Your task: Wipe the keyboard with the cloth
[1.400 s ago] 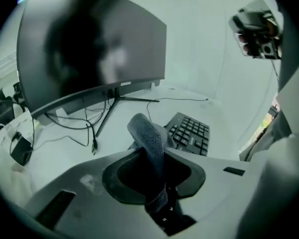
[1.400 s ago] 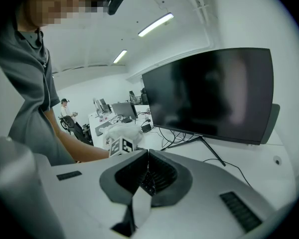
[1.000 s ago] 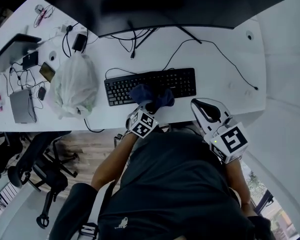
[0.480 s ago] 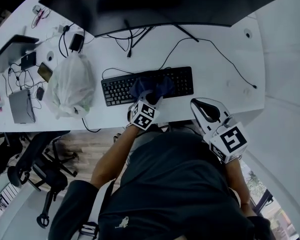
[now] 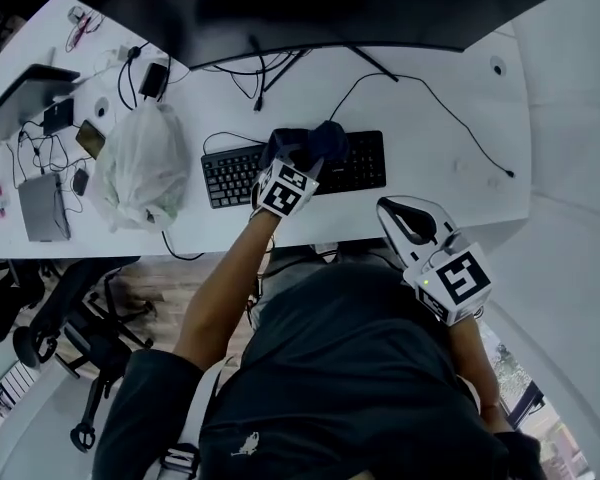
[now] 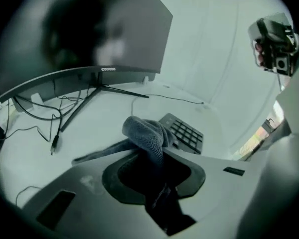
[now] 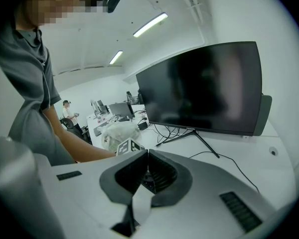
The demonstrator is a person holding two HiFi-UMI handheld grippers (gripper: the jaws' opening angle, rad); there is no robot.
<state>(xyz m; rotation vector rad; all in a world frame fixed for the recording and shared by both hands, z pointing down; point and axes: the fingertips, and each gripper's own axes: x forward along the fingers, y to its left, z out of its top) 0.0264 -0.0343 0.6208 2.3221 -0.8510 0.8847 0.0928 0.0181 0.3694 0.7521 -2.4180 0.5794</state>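
Observation:
The black keyboard (image 5: 232,173) lies on the white desk (image 5: 450,158) in front of the monitor. A dark grey cloth (image 5: 306,142) sits bunched over the keyboard's middle, towards its far edge. My left gripper (image 5: 302,160) is shut on the cloth. In the left gripper view the cloth (image 6: 147,136) bulges out from between the jaws, with the keyboard's number pad (image 6: 185,132) just beyond it. My right gripper (image 5: 400,214) hangs at the desk's near edge, right of the keyboard. In the right gripper view its jaws (image 7: 146,157) are shut with nothing between them.
A wide curved monitor (image 5: 320,8) on a splayed stand fills the back of the desk, with cables (image 5: 430,93) trailing right. A full plastic bag (image 5: 140,168) stands left of the keyboard. Further left are a laptop (image 5: 45,208), a phone (image 5: 90,140) and chargers.
My left gripper has carried the cloth across the keyboard from its near edge towards its far edge, and the arm has stretched out. The right gripper has stayed put.

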